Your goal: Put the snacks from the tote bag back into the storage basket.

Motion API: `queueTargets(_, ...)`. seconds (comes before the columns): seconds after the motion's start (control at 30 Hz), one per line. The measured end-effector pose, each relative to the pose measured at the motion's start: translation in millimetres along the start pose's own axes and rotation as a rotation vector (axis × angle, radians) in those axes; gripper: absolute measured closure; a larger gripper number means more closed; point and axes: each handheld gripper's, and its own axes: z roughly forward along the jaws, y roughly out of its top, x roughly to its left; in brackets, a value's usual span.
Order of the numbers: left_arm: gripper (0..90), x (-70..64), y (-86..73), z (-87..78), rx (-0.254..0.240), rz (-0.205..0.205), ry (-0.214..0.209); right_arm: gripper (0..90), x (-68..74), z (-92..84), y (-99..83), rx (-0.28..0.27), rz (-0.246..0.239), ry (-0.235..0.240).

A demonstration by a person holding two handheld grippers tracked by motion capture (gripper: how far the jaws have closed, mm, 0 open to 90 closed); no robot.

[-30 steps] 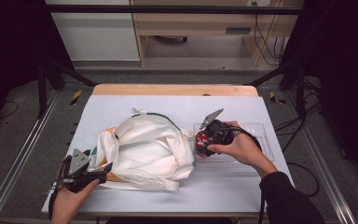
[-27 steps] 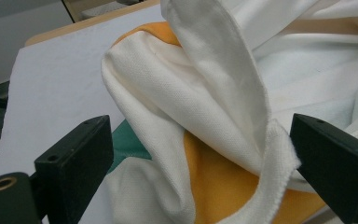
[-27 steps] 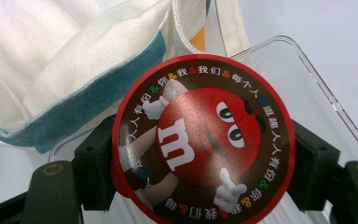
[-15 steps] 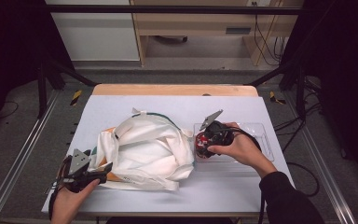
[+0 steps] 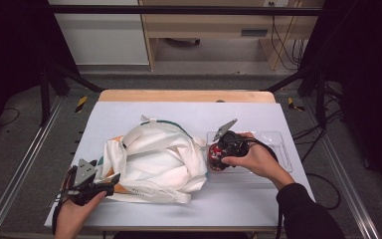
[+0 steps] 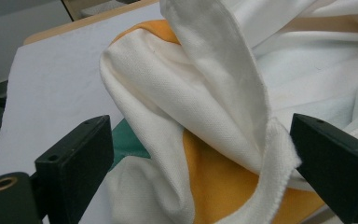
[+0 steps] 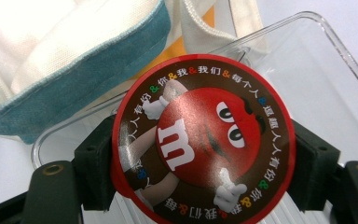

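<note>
White cotton tote bag, teal trim, orange lining: heaped mid-bench, slightly toward the left edge. Clear plastic tray: just right of the bag, near the right edge. Round red M&M's tub, printed lid with a red candy figure: clamped at its sides between the jaws of the right gripper, over the tray's left end; whether resting on the tray floor, unclear. Left gripper, near the front left corner: jaws wide apart, a white hemmed fold of the bag between them, brushing the right-hand jaw, not pinched.
</note>
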Motion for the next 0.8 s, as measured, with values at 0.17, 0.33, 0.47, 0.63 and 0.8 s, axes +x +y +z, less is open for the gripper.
queueTargets(0.17, 6.8, 0.3, -0.1, 0.0, 0.001, 0.0, -0.001, 25.9, 0.0, 2.1, -1.3, 0.003, 0.009, 0.009)
queueTargets(0.33, 6.8, 0.0, 0.0, 0.0, 0.002, 0.002, 0.0, 25.8, -0.7, 3.4, -1.4, 0.005, 0.005, 0.005)
queueTargets(0.47, 6.9, 0.1, -0.1, 0.1, 0.002, 0.001, 0.0, 25.8, -1.0, 3.9, -1.9, 0.008, 0.001, 0.01)
queueTargets(0.63, 6.9, 0.0, 0.0, 0.0, 0.002, 0.002, 0.001, 25.8, -1.1, 4.0, -1.9, 0.007, 0.005, 0.012)
queueTargets(0.8, 6.9, 0.1, 0.0, -0.1, 0.002, 0.002, 0.001, 25.8, -1.1, 3.6, -2.8, 0.008, 0.007, 0.011)
